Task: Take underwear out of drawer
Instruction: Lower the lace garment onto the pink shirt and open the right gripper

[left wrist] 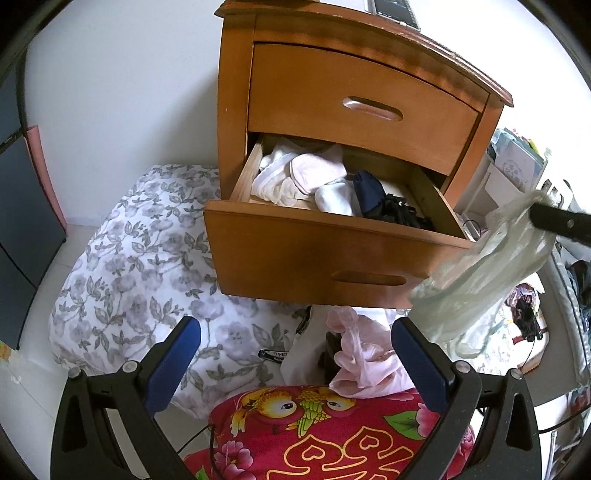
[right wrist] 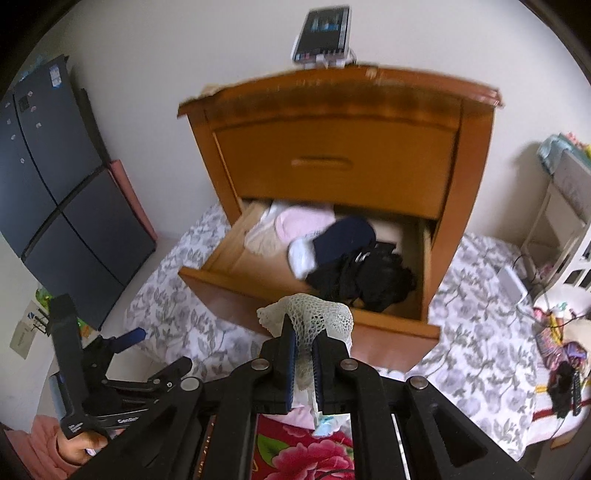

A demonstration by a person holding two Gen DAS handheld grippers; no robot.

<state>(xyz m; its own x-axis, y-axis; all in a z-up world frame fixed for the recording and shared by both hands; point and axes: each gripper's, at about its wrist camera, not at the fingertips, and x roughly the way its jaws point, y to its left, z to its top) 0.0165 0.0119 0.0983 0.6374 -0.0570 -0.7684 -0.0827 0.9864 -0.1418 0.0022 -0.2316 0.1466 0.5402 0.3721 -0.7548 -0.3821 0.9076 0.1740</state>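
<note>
Closest to your lens, the right gripper (right wrist: 303, 360) has its fingers (right wrist: 287, 363) nearly together, pinching a pale lace piece of underwear (right wrist: 308, 314) that bunches above the tips and trails down between them. Your left-wrist view shows the same garment (left wrist: 484, 280) hanging free in the air just off the right front corner of the open drawer, clear of it.

Taking the rest by size, all relative to the wooden nightstand (left wrist: 354, 122): a floral quilt (left wrist: 140, 266) spreads on the floor in front of it and to both sides. A dark cabinet (right wrist: 62, 192) stands against the wall well to its left. A red flowered cloth (left wrist: 325, 435) lies in front of it, nearest you, with a pink garment (left wrist: 365, 365) heaped on its far edge, below the drawer front.

Its upper drawer (left wrist: 364, 107) is closed; its lower drawer (left wrist: 314, 258) is pulled out. Inside, white and pink pieces (left wrist: 295, 173) fill the left half, a navy piece (left wrist: 369, 190) sits at the middle, and black pieces (left wrist: 402, 214) lie at the right front.

Your left gripper (left wrist: 295, 365) hangs in front of the lower drawer with its blue-padded fingers (left wrist: 173, 358) spread wide, nothing between them. A phone (right wrist: 325, 31) is propped on the nightstand's top.
</note>
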